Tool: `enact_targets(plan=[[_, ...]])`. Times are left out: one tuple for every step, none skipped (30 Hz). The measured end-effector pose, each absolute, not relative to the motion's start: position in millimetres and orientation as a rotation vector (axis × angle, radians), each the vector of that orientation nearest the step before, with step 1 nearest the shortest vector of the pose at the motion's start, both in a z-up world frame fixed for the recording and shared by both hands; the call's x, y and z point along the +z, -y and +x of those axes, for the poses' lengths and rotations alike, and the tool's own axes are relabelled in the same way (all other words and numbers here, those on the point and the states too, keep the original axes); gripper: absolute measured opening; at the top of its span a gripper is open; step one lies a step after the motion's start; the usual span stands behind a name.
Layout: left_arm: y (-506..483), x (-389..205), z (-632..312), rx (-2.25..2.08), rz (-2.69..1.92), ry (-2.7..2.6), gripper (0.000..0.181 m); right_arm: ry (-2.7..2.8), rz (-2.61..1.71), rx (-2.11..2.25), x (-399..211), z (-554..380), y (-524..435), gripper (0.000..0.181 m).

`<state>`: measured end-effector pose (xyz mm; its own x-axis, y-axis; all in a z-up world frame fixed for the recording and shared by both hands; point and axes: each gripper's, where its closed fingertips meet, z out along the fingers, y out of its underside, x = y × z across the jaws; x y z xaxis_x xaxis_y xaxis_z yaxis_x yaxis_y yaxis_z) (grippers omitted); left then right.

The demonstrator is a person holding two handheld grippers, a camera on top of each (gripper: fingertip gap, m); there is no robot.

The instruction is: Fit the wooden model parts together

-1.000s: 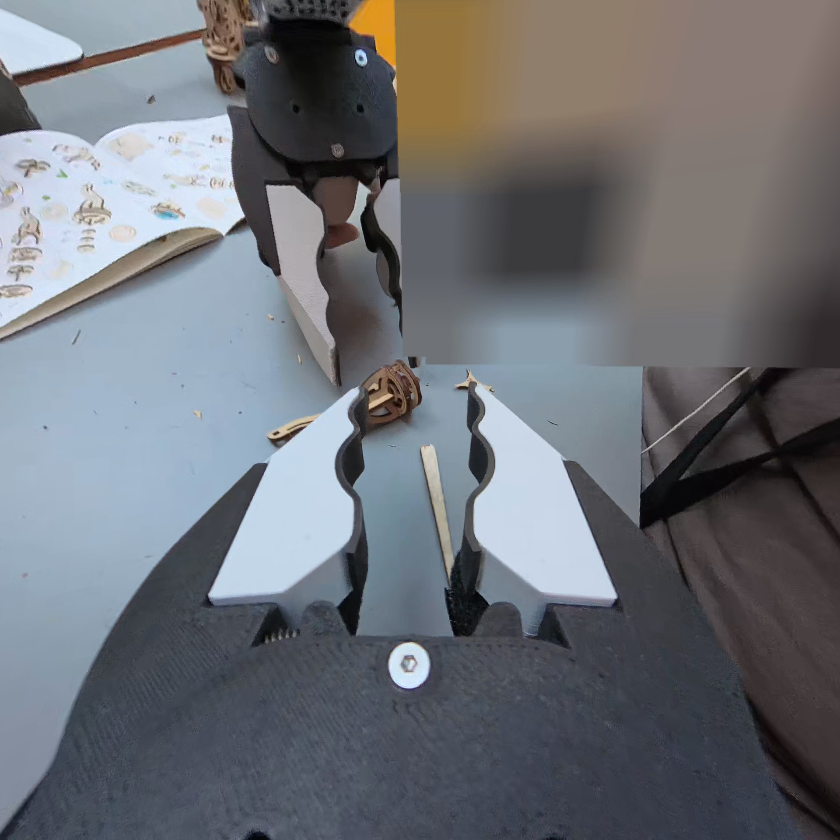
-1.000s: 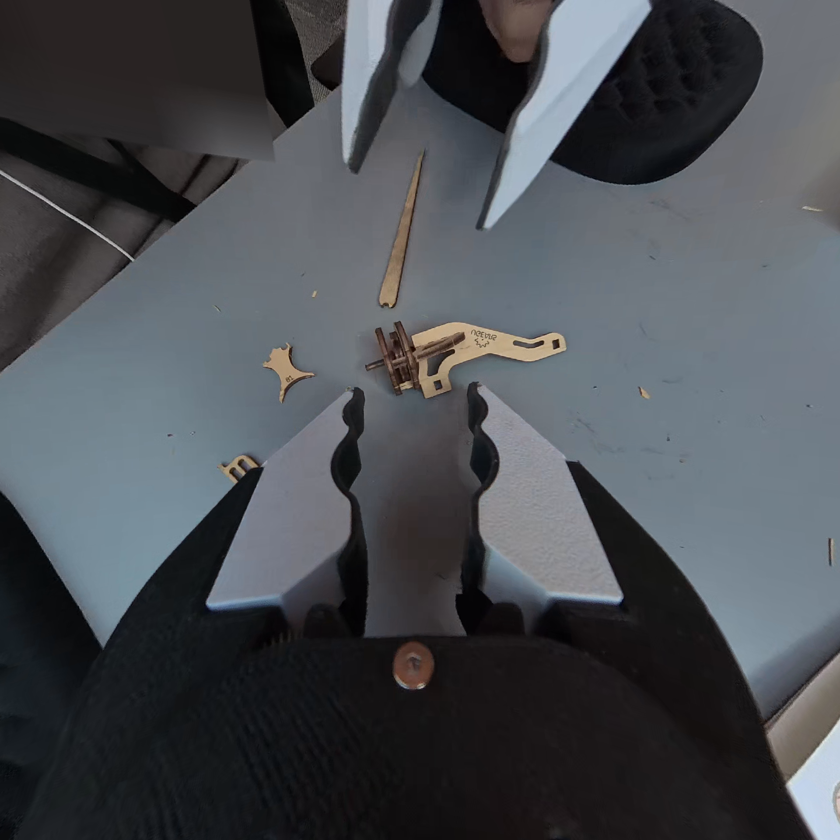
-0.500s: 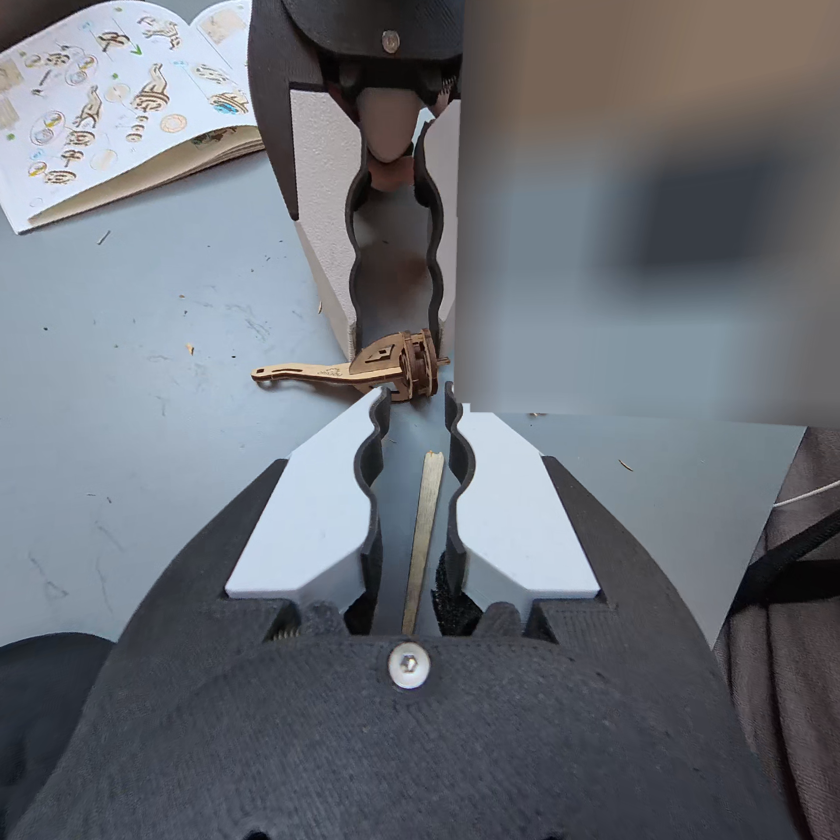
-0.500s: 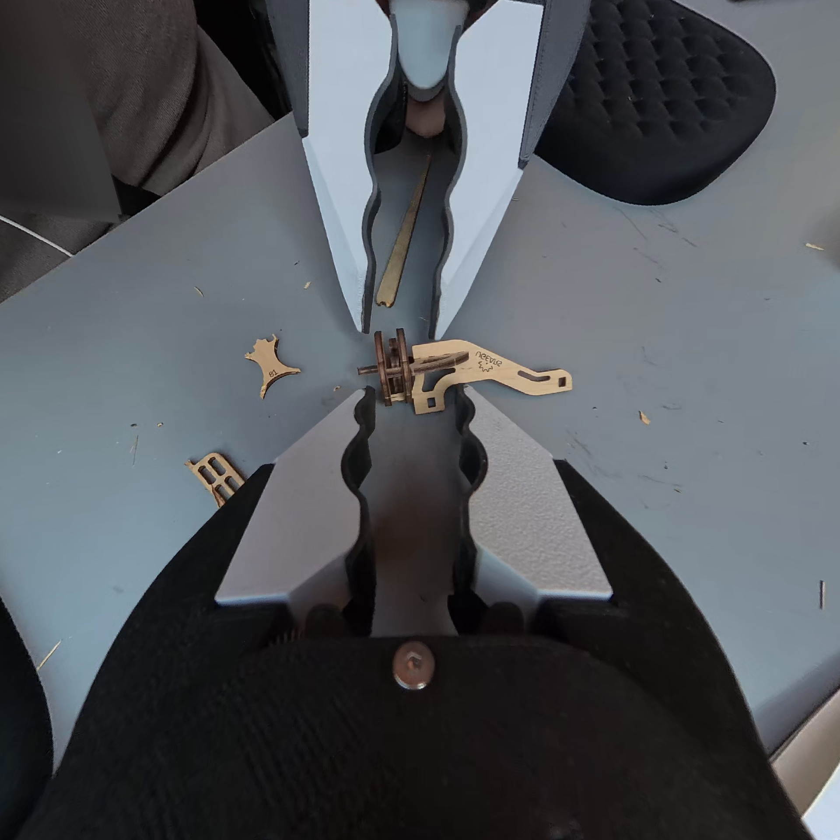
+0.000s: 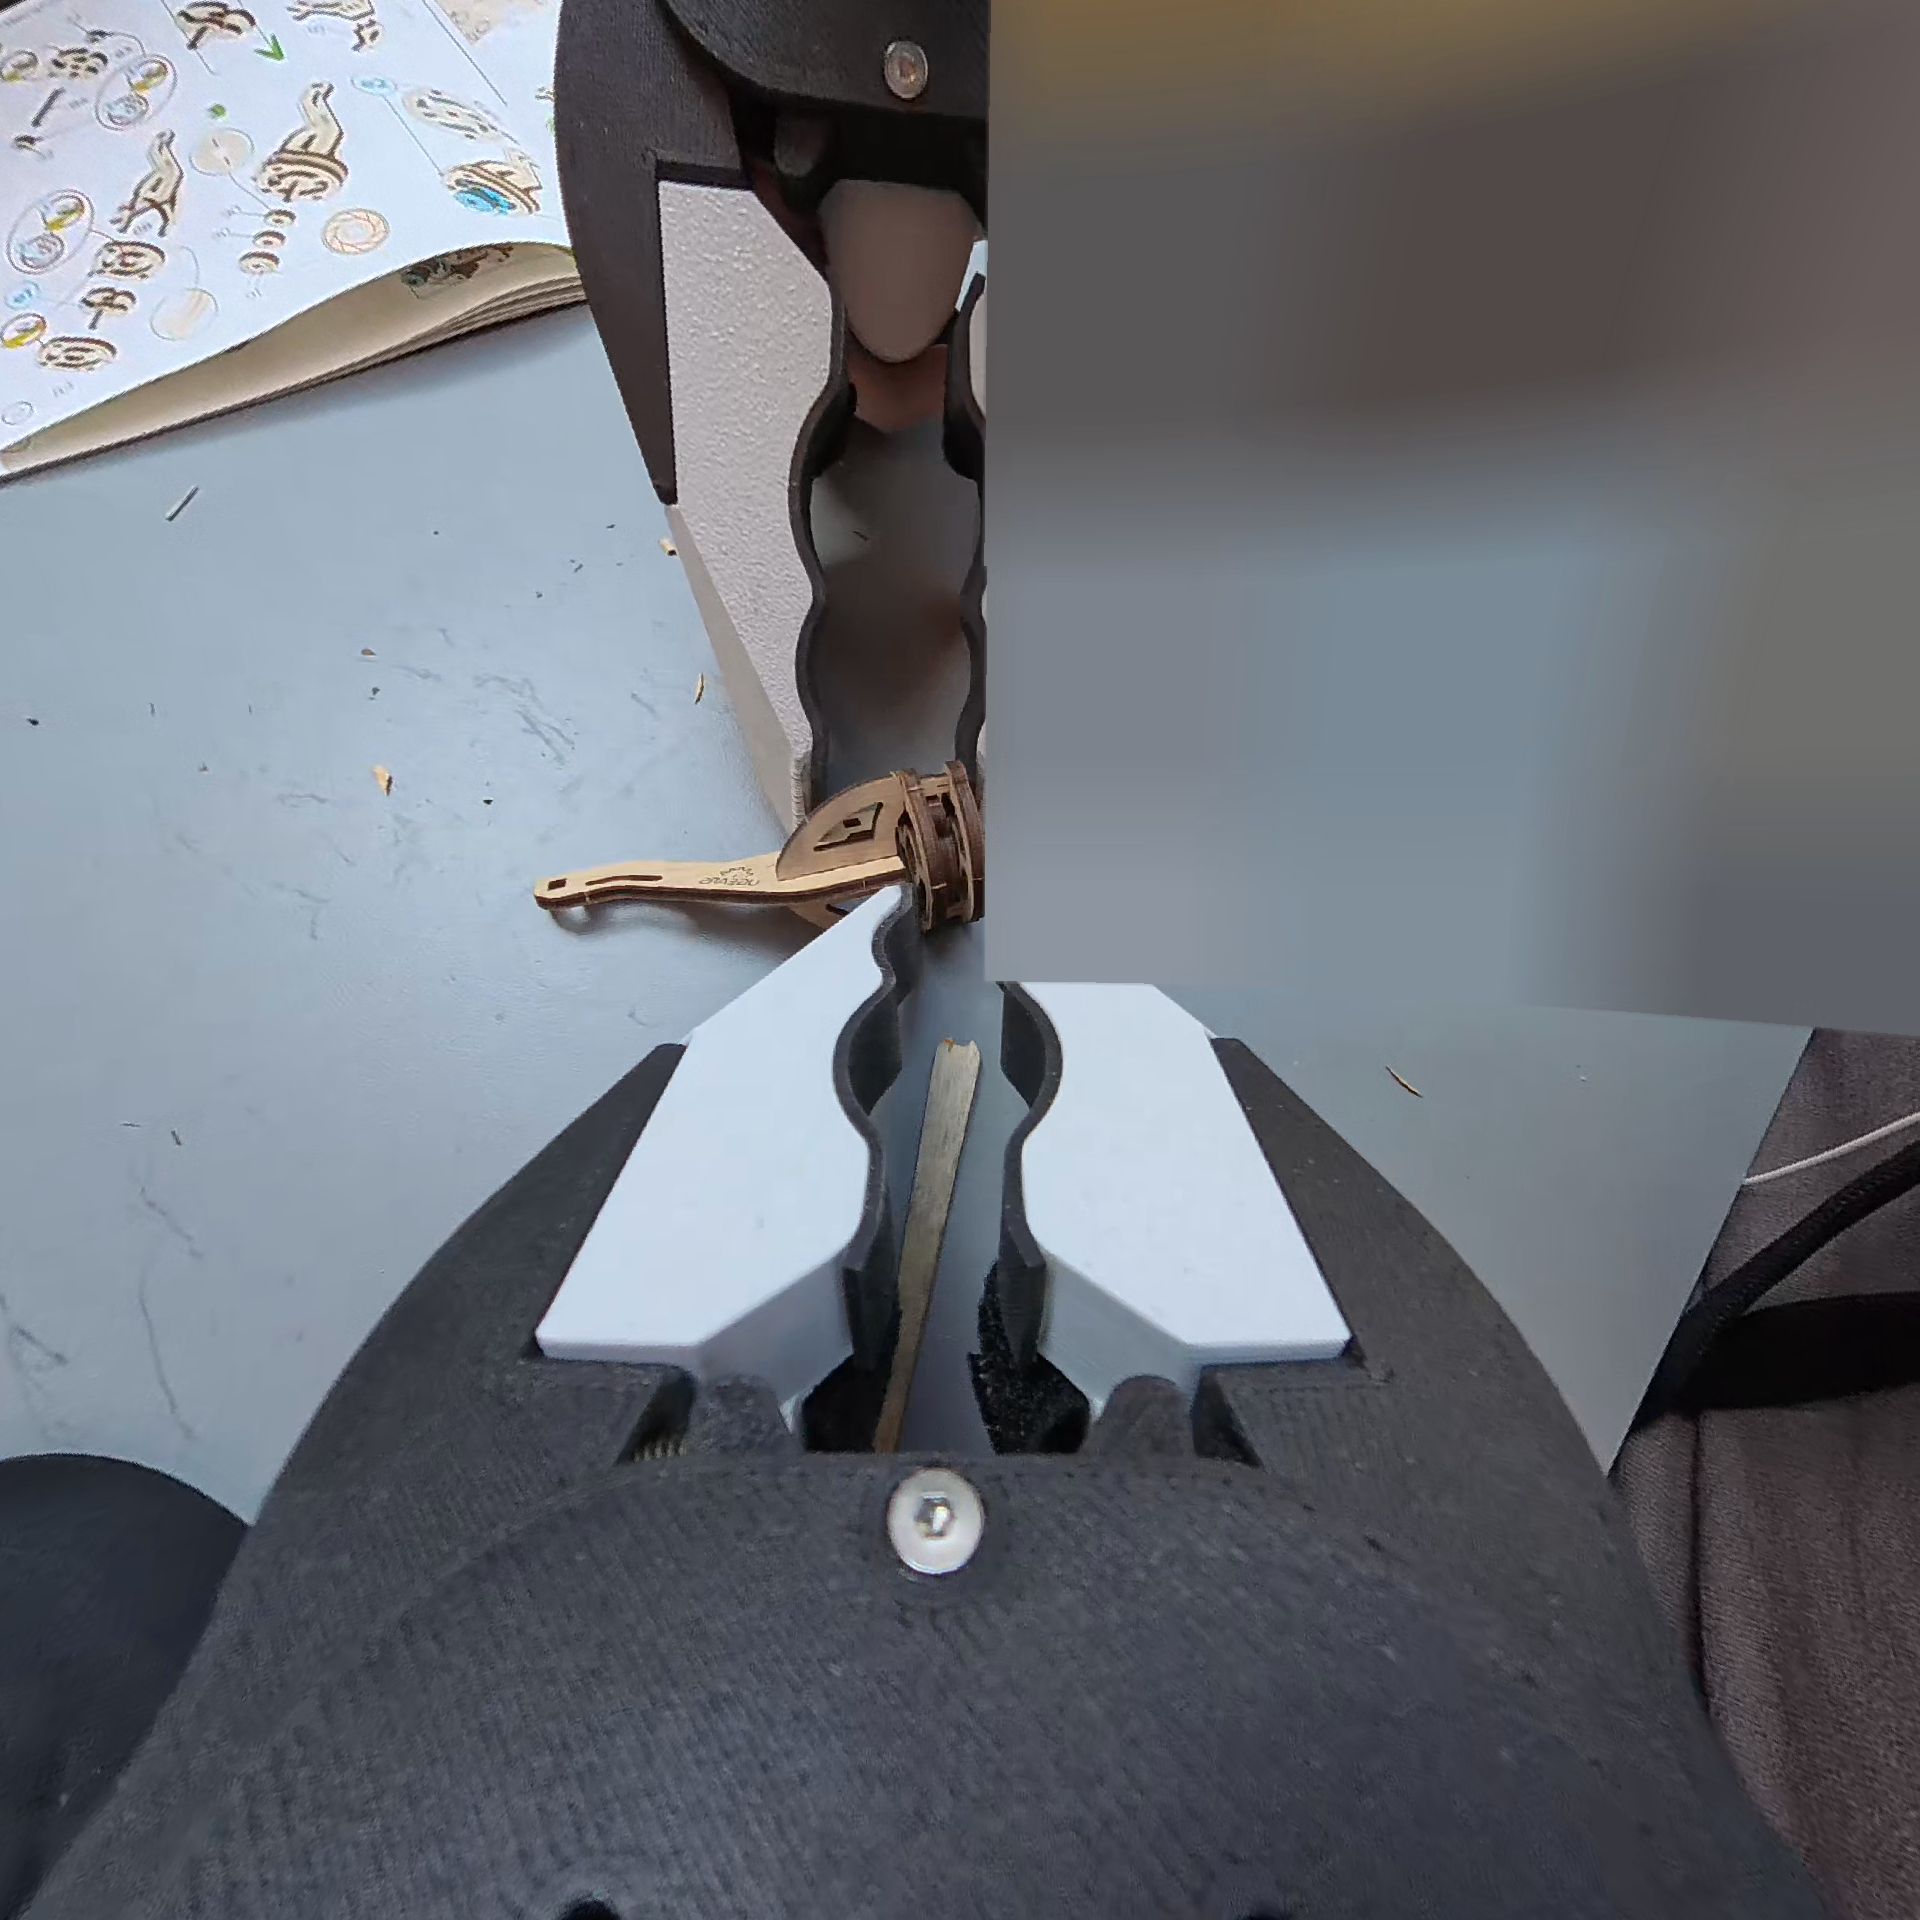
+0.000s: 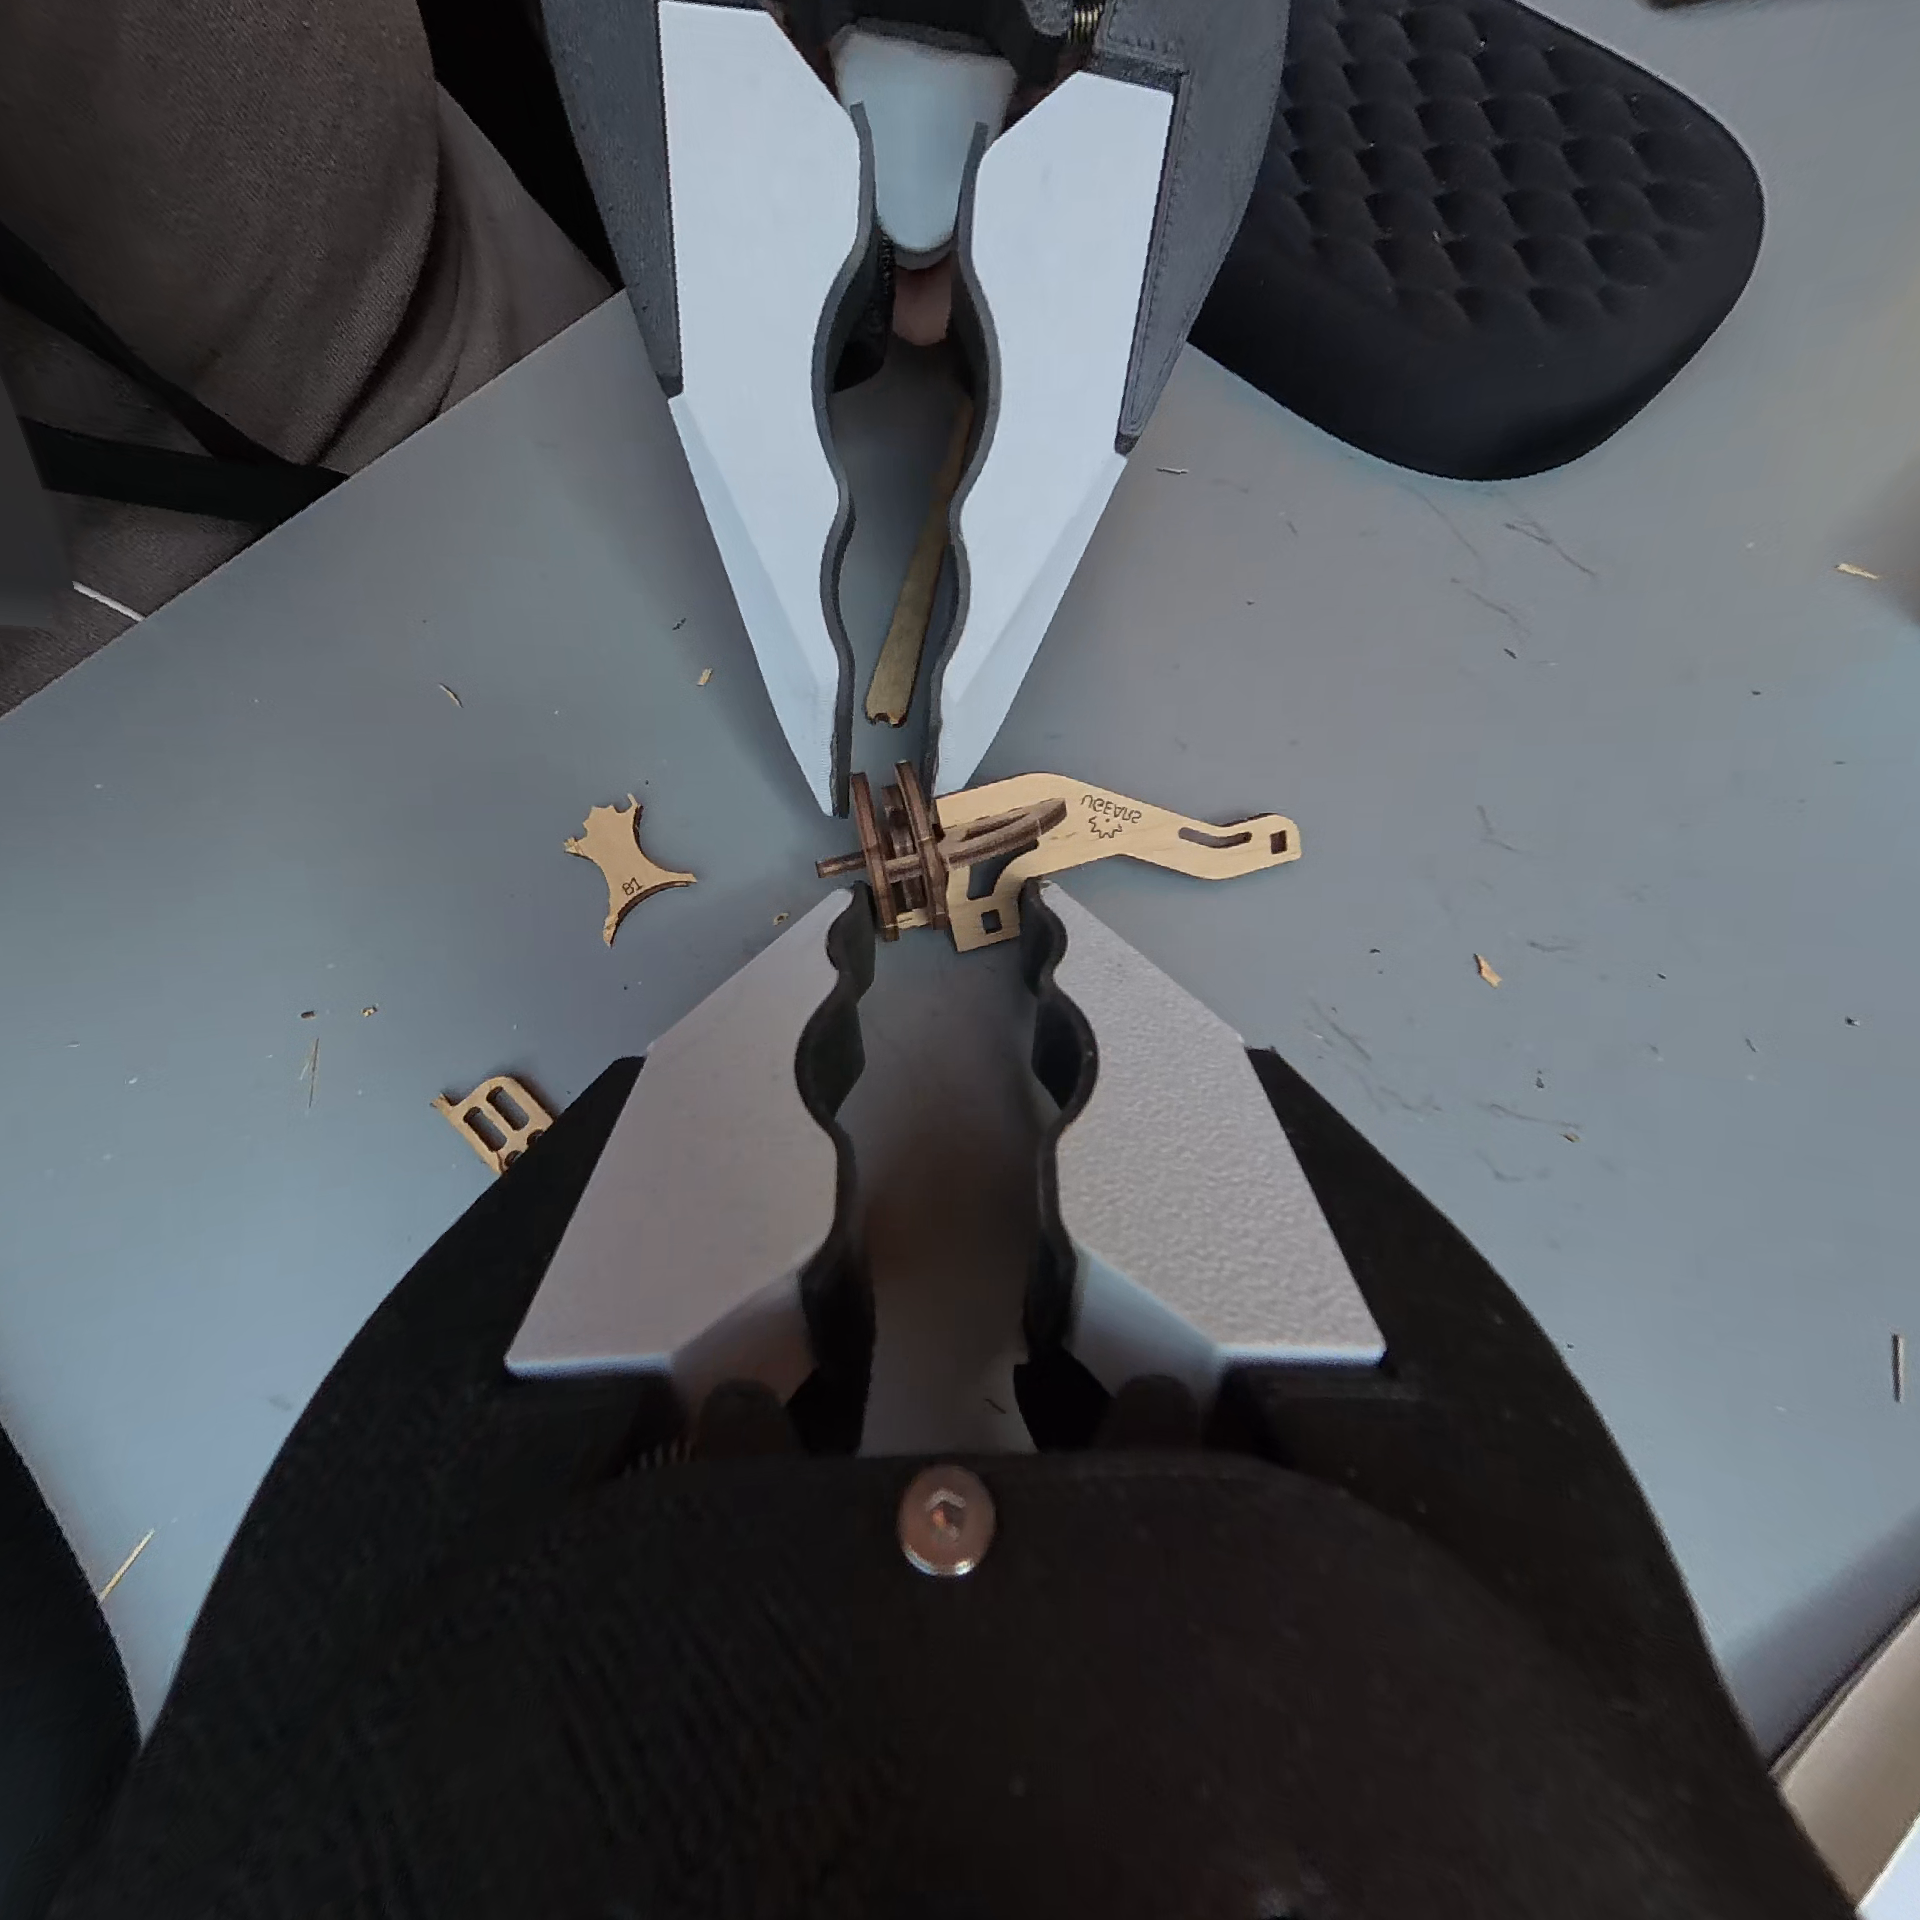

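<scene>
- Desk point(image 6: 1455, 727): grey, scuffed, littered with wood slivers. Its near-left edge runs past dark fabric in the right wrist view.
- Black dimpled pad point(image 6: 1475, 229): at the desk's far-right side in the right wrist view, clear of the work.
- Instruction booklet point(image 5: 208, 208): lies open at the far-left of the desk in the left wrist view.
- Left claw point(image 5: 940, 997): part open, narrow gap, holding nothing. It straddles the wooden stick point(image 5: 935, 1195), which lies flat on the desk between the jaws. Tips sit just beside the sub-assembly.
- Right claw point(image 6: 945, 914): open wider, also empty. Comes in from the opposite side, tips flanking the sub-assembly; contact unclear.
- Wooden sub-assembly point(image 6: 997, 852): mid-desk, between the two sets of claw tips. Dark stacked discs on a pin at one end, a pale slotted lever arm pointing away at the other. Flat on the desk, not lifted.
- Loose parts: small forked piece point(image 6: 623, 862) just left of the sub-assembly, slotted piece point(image 6: 494, 1117) nearer the desk's edge, partly under the right claw body.
- Risks, my read:
  - Both claws crowd one small part, so closing together could clash tips or skid it sideways.
  - Clamping across the discs could shift or pop the press fit.
  - The stick is thin and flat, so the left claw may slide over it or snap it.
  - The mask hides part of the left wrist view, so alignment there is unverified.
</scene>
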<state>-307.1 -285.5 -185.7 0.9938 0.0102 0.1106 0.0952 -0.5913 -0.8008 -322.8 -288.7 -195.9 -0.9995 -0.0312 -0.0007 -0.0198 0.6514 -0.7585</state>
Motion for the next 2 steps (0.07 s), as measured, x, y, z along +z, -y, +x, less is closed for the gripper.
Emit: enact_targets(plan=[[285.8,-185.7,-307.6,-0.117,-2.202,0.072,0.010,-2.843,-0.035,-1.304,-195.9,-322.9,288.7,0.027],[286.2,-186.0,-307.8,-0.122,-2.203,0.075,0.010,-2.842,-0.026,-1.306,-195.9,-322.9,288.8,0.027]])
